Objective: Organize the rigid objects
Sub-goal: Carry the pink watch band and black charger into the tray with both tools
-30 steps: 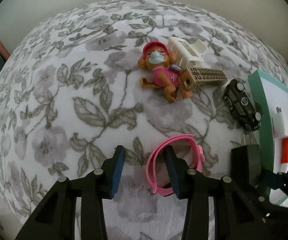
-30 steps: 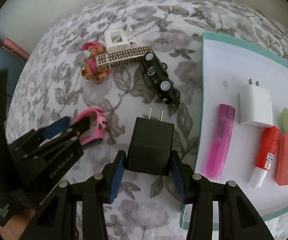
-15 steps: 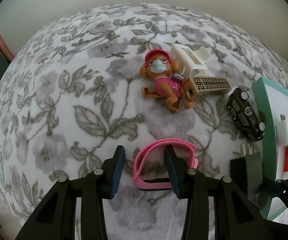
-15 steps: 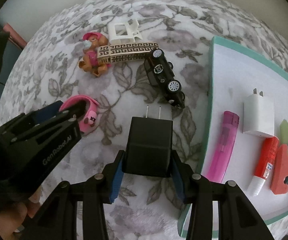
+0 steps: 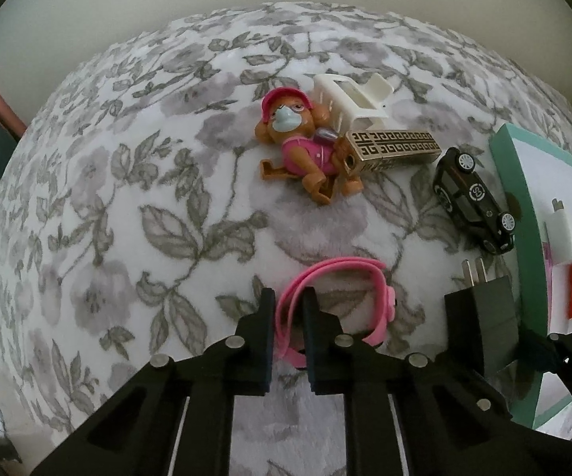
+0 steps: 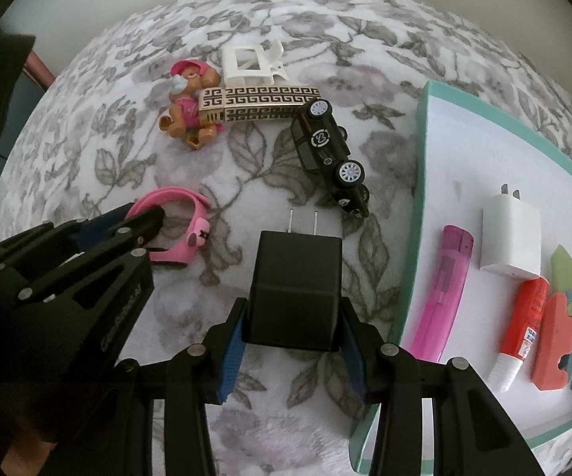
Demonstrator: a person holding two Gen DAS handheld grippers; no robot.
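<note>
My left gripper point(image 5: 289, 303) is shut on the strap of a pink toy watch point(image 5: 341, 269) that rests on the floral cloth; the watch also shows in the right wrist view point(image 6: 184, 230). My right gripper point(image 6: 291, 319) is shut on a black plug charger point(image 6: 295, 281), prongs pointing away; the charger shows in the left wrist view point(image 5: 480, 317) too. A teal-rimmed white tray point(image 6: 420, 182) lies at the right.
On the cloth sit a toy dog figure point(image 5: 305, 150), a white hair clip point(image 5: 355, 97), a gold patterned box point(image 5: 395, 146) and a black toy car point(image 5: 472, 198). The tray holds a pink lighter point(image 6: 446, 289), a white charger point(image 6: 511, 238), a glue stick point(image 6: 521, 325) and coloured pieces.
My left gripper has closed on the pink watch strap after shifting right over it. My right gripper still holds the black charger, moved slightly.
</note>
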